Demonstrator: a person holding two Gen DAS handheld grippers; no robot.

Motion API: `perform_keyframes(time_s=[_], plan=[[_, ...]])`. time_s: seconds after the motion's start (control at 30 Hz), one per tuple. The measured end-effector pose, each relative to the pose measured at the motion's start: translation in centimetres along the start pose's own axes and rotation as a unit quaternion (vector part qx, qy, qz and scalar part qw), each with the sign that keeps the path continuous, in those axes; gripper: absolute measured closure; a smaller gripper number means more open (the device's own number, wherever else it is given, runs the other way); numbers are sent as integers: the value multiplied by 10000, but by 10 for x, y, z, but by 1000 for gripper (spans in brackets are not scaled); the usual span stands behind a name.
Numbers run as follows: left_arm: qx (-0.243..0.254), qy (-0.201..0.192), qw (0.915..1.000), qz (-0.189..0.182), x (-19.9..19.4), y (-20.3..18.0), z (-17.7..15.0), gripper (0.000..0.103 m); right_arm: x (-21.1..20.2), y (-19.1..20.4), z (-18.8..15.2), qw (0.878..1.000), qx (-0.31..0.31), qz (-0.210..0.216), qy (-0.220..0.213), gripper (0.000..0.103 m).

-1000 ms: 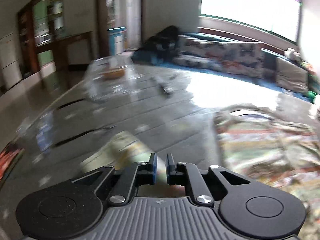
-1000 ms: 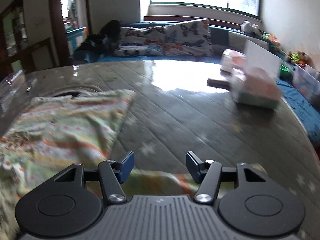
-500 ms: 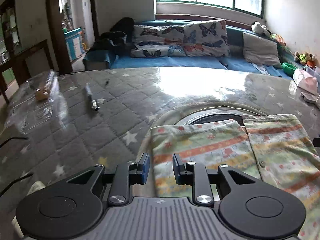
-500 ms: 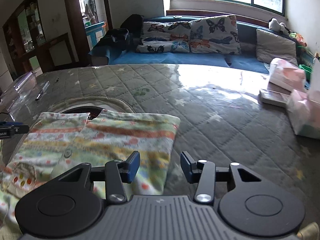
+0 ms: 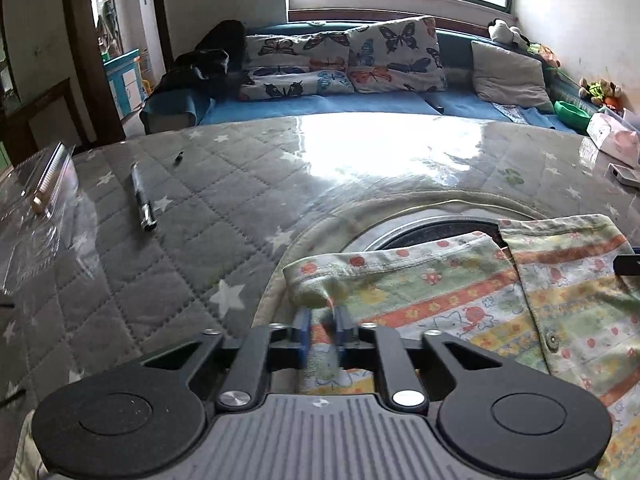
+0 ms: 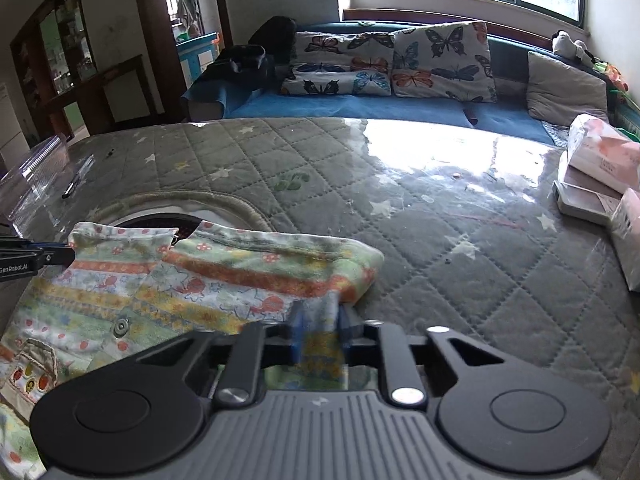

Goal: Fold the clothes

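A small pale-green garment [image 5: 460, 300] with orange stripes and red prints lies flat on the grey quilted table cover [image 5: 200, 240]. My left gripper [image 5: 320, 322] is at the garment's left folded edge, its jaws closing with cloth pinched between the blue pads. In the right wrist view the same garment [image 6: 224, 276] has a snap button and a small pocket. My right gripper [image 6: 320, 326] is at its right folded edge, jaws closing on a strip of cloth. The left gripper's tip [image 6: 36, 258] shows at the garment's far left corner.
A dark pen [image 5: 142, 200] and a clear plastic box [image 5: 36, 208] lie on the left of the table. Pink and white packs [image 6: 600, 152] sit at the right edge. A round dark opening [image 5: 432, 232] shows behind the garment. A sofa with butterfly pillows [image 5: 360, 64] stands beyond.
Both grippers have swung in over the garment and come down at its side edges. The right jaws, wide before, have closed on cloth; the left jaws have closed on cloth too.
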State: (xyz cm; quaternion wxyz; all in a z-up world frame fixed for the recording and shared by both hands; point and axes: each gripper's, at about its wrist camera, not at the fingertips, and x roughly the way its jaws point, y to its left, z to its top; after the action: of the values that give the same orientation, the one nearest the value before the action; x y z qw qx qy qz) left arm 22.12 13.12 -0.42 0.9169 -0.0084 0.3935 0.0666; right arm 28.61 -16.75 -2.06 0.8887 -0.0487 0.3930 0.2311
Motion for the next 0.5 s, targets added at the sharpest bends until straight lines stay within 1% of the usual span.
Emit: perform_keyframes(time_s=[0.07,0.13,0.23,0.3,0.37,0.4,0.43,0.47,0.5], plan=[[25,-44,10000,-75,1,-1,5,100,0,1,2,10000,-6,-39,-16,98],[70,-183,9997,-159,0,-3,13,100,-4,2,4,9997,-71,-144,-164,99],[144,-568,9978,-321,-3,-7,25,100,-11,1,11,9987,-51,-268,-431,99],[133,-581,9975,-390,5,-9,30,100,-8,-2,15,9986,1,-332,-416,98],[119,-534,9975,-442,15,-11,33,99,0,-2,16,9989,-59,-381,-256,96],[100,-499,9978,-428,17,-10,32,98,2,-3,15,9989,-66,-410,-219,92],[73,-471,9980,-403,19,-8,30,97,3,-3,16,9988,-59,-429,-210,92],[47,-443,9983,-378,20,-7,28,96,1,-3,16,9988,-57,-430,-230,92],[3,-439,9984,-352,18,-2,26,92,-3,-2,16,9986,-72,-435,-279,91]])
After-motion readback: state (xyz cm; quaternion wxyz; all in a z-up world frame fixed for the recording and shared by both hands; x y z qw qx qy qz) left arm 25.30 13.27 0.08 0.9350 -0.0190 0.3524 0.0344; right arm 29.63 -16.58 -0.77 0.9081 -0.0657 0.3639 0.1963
